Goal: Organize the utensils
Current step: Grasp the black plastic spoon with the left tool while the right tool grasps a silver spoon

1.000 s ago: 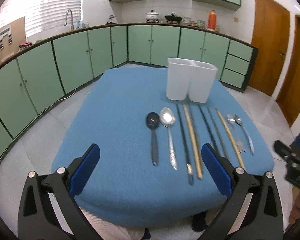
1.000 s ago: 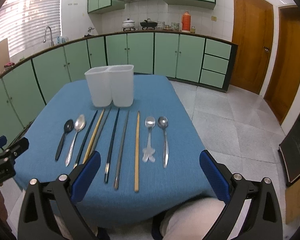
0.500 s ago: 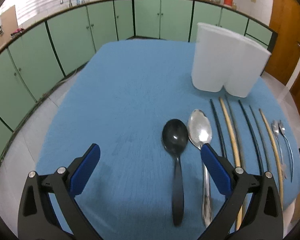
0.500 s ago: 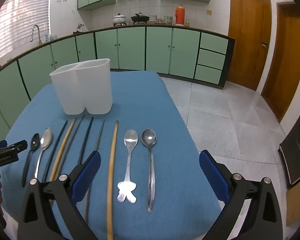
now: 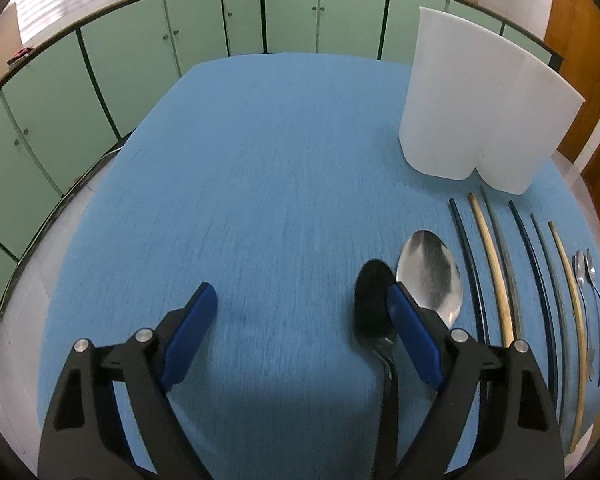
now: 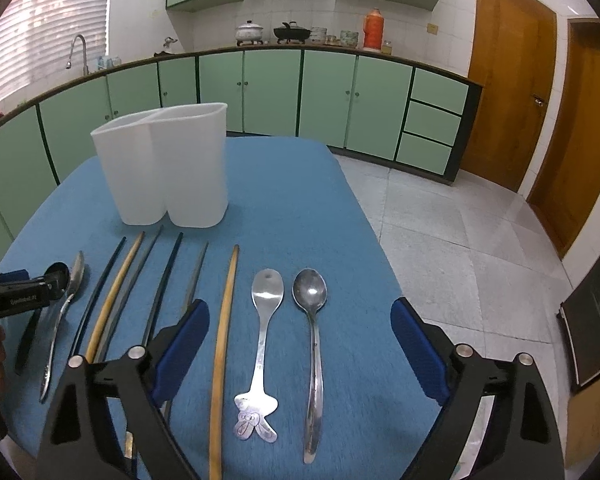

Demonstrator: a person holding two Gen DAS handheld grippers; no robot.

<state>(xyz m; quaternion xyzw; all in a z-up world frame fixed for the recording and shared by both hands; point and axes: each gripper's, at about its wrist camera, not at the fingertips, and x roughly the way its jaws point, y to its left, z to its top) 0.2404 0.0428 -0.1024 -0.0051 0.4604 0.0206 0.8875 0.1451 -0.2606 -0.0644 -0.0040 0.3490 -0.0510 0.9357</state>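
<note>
On the table (image 6: 300, 184), a two-compartment holder (image 6: 164, 168) stands behind a row: two spoons (image 6: 54, 304) left, chopsticks (image 6: 224, 340) between, two spoons (image 6: 312, 344) right.

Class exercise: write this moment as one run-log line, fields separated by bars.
left gripper: closing, over black spoon, no contact | right gripper: closing, above two steel spoons | white holder: empty

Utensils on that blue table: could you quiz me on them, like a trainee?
1. True or false: the white holder has two compartments.
2. How many spoons lie on the blue cloth?
3. Which lies farthest right in the right wrist view? A) black spoon B) plain steel spoon C) tan chopstick

Key: 1 true. 2 four. 3 B, beside the spoon with the figure handle.
</note>
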